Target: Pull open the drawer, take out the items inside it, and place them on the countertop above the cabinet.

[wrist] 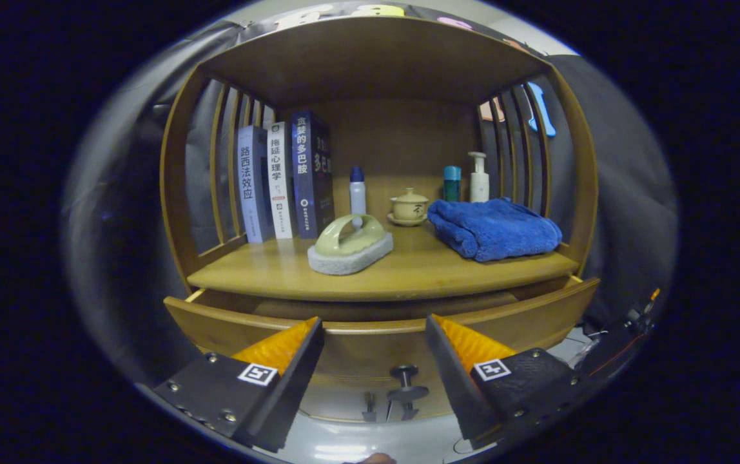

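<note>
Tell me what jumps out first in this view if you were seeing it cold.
The folded blue towel on the wooden countertop, with the pale green handled scrubbing brush beside it, both beyond the claw. Nearer, the wooden drawer stands slightly pulled out, its dark knob showing between the open claw's fingers.

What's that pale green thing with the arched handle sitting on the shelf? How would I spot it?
Start at the wooden cabinet's countertop, above the partly open drawer. Near its front edge, right of the upright books and left of the folded blue towel, sits the scrubbing brush. Its looped pale green handle on a thick grey pad sets it apart; the open gripper hangs before the drawer.
</note>
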